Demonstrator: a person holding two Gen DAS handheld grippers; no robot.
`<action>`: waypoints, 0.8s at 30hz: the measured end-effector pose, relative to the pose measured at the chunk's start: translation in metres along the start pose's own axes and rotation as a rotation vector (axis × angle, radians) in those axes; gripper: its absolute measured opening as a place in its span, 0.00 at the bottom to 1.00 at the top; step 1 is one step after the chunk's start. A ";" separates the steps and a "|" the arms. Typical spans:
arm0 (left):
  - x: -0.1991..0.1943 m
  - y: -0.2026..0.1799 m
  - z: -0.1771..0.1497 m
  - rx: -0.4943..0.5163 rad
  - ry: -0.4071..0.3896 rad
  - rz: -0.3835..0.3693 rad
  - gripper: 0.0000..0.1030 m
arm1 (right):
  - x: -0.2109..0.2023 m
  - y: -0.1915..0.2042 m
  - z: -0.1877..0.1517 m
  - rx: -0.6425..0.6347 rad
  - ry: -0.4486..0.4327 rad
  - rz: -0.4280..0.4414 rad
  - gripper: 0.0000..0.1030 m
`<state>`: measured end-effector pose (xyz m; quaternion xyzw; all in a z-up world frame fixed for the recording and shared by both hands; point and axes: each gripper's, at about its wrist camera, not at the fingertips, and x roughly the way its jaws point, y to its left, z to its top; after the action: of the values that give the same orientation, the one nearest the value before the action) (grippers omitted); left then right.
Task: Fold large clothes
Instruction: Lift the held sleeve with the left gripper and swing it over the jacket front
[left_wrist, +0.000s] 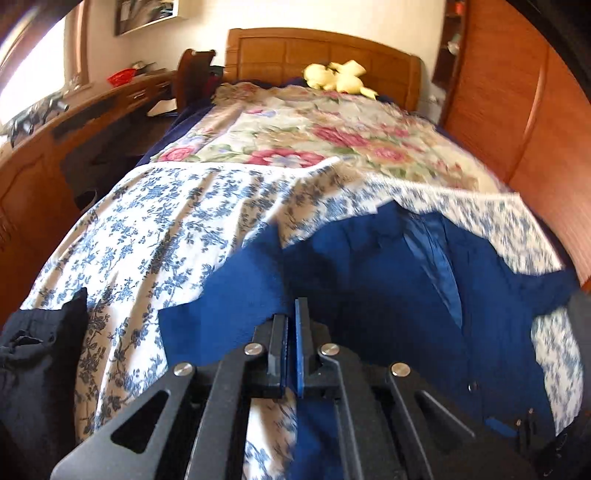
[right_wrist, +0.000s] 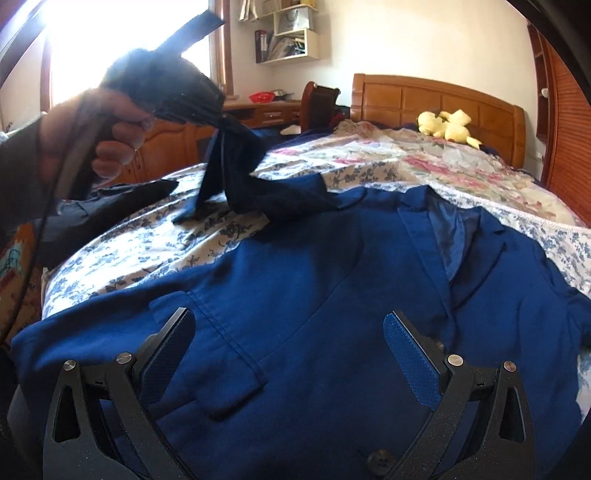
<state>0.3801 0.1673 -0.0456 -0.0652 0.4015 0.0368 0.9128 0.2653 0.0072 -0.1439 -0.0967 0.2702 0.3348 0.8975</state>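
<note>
Sleeve fold in hand: your left gripper (right_wrist: 236, 127), jaws clamped on the navy-blue cotton blazer's (right_wrist: 314, 280) sleeve (right_wrist: 240, 173), carries it inward next; right gripper (right_wrist: 291, 350) hovers agape, empty.

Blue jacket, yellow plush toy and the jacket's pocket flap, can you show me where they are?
Blue jacket (right_wrist: 314, 280): right wrist view, on its front panel.
Yellow plush toy (right_wrist: 448, 126): right wrist view, on its body by the headboard.
Pocket flap (right_wrist: 207, 343): right wrist view, middle of the flap.
</note>
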 end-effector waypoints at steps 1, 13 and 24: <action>-0.002 -0.007 -0.001 0.019 0.005 0.014 0.02 | -0.003 0.000 -0.001 -0.005 -0.005 0.000 1.00; -0.025 -0.009 -0.055 0.093 -0.019 0.027 0.27 | -0.019 -0.004 0.000 -0.003 -0.021 0.008 1.00; -0.005 0.030 -0.102 0.096 0.040 0.069 0.42 | -0.014 -0.003 -0.002 -0.006 0.001 0.006 1.00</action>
<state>0.2994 0.1817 -0.1129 -0.0084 0.4229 0.0475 0.9049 0.2576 -0.0034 -0.1385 -0.0987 0.2700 0.3384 0.8960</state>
